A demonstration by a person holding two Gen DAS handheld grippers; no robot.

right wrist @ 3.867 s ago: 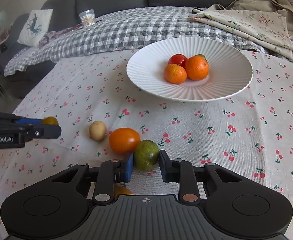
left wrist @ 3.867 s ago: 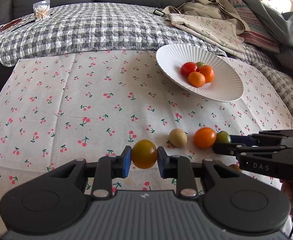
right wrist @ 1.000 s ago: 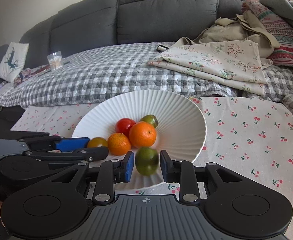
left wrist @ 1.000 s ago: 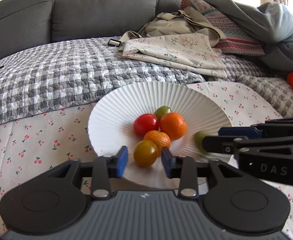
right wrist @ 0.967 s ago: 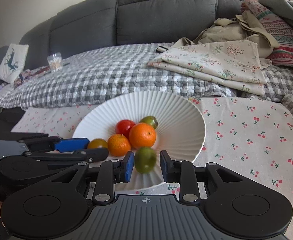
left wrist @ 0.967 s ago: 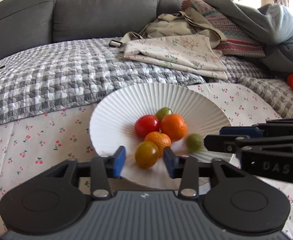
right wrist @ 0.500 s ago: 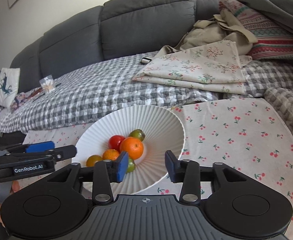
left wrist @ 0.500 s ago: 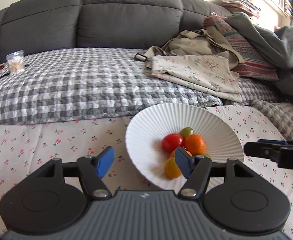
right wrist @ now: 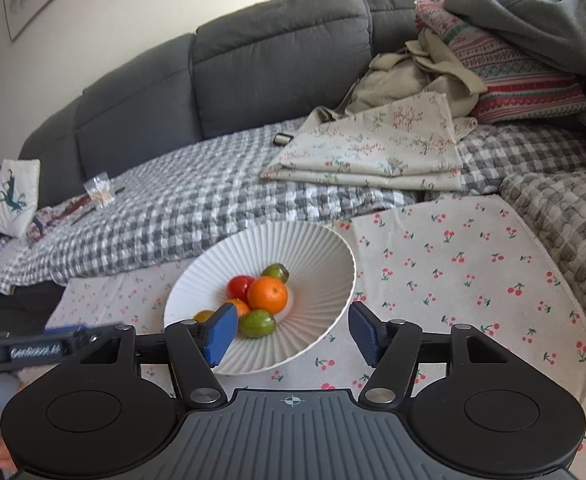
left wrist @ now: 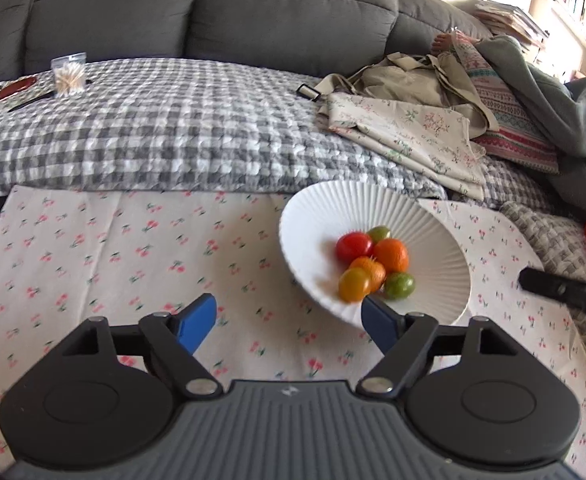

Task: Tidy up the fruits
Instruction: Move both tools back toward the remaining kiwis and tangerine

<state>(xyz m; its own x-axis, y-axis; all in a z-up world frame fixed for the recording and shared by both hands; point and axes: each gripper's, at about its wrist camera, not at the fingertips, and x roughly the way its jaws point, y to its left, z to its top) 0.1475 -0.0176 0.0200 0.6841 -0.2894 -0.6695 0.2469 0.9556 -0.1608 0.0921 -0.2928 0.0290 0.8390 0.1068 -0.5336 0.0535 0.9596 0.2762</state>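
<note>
plate [left wrist: 421, 216]: white, ribbed
fruits: red tomato [left wrist: 353, 246]; two oranges [left wrist: 391, 255]; yellow-orange tomato [left wrist: 354, 284]; two green fruits [left wrist: 399, 285]
cloth [left wrist: 133, 248]: cream with red cherries
blanket [left wrist: 181, 128]: grey and white check
sofa [left wrist: 213, 12]: dark grey
folded fabric [left wrist: 405, 132]: beige floral
gripper pads [left wrist: 197, 322]: blue on black

Six small fruits [left wrist: 373, 260] clustered together in white ribbed plate [left wrist: 433, 236].

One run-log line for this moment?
left hand-held gripper: open, empty | right hand-held gripper: open, empty | white plate: six fruits
</note>
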